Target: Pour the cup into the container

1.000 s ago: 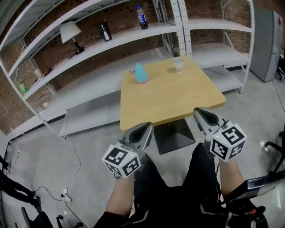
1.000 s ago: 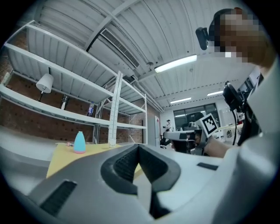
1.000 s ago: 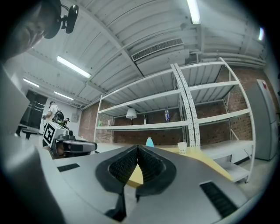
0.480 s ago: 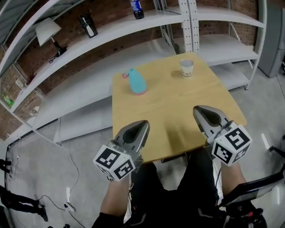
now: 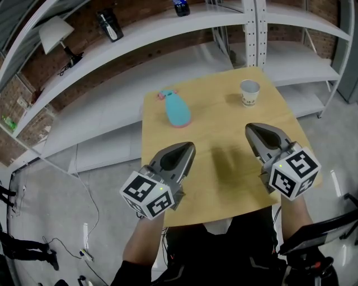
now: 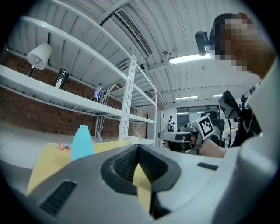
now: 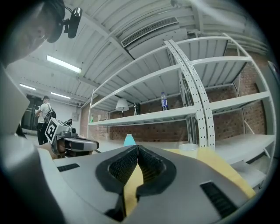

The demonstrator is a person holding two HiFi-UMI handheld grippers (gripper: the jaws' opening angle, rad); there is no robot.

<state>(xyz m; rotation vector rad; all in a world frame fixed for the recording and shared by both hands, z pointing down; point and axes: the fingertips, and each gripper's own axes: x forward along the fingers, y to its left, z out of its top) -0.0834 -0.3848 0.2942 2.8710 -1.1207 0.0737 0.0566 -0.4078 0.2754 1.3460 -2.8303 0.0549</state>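
Note:
A white paper cup (image 5: 249,93) stands upright near the far right corner of the wooden table (image 5: 224,179). A light blue bottle-shaped container (image 5: 178,109) stands at the far left, with a small pink cap (image 5: 166,95) lying just behind it. My left gripper (image 5: 187,148) hovers over the table's near left part, shut and empty, short of the container (image 6: 82,142). My right gripper (image 5: 251,129) is over the near right part, shut with nothing in it, and the cup (image 7: 189,148) stands ahead of it. Both grippers point level towards the far edge.
White metal shelving (image 5: 168,33) runs behind the table against a brick wall, bearing a lamp (image 5: 53,33), a dark flask (image 5: 109,25) and a bottle (image 5: 182,6). Cables (image 5: 89,223) lie on the grey floor at the left. My legs show below the table's near edge.
Both grippers have advanced from in front of the table's near edge to above its near half. The cup and the container are closer and lower in the head view. Jaws stayed shut.

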